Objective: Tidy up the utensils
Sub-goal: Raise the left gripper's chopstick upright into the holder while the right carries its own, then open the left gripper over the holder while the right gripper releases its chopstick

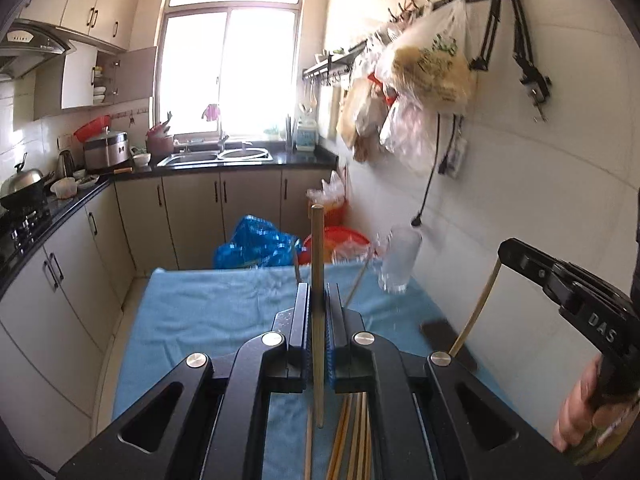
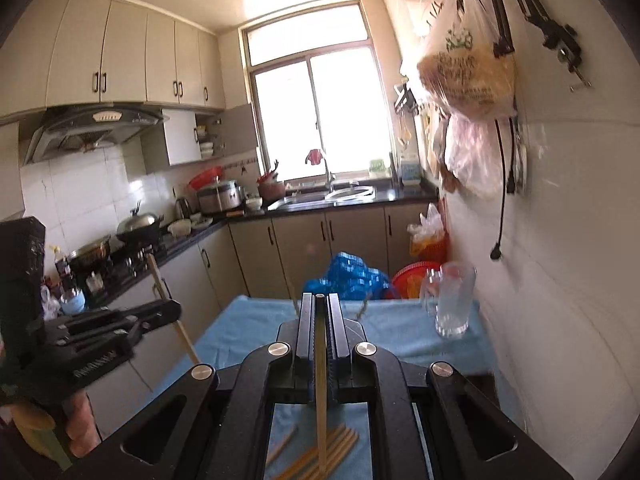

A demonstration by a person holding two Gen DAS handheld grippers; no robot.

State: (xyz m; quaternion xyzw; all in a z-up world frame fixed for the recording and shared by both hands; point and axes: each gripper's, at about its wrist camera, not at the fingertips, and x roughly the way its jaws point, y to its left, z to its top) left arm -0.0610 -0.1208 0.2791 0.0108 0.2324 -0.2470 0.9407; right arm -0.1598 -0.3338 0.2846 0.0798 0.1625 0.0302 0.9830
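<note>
Chopsticks clamped, one in each set of jaws, above the bench.
Left gripper [image 1: 318, 300] closed on a chopstick [image 1: 318, 264], right gripper [image 2: 320, 312] on another [image 2: 321, 400]; glass [image 2: 452, 300] ahead-right. Likely risk: tipping the glass, or slippage, sticks being thin.

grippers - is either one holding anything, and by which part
Left gripper clamps one chopstick around mid-length; right gripper clamps another chopstick near its upper end.
</note>
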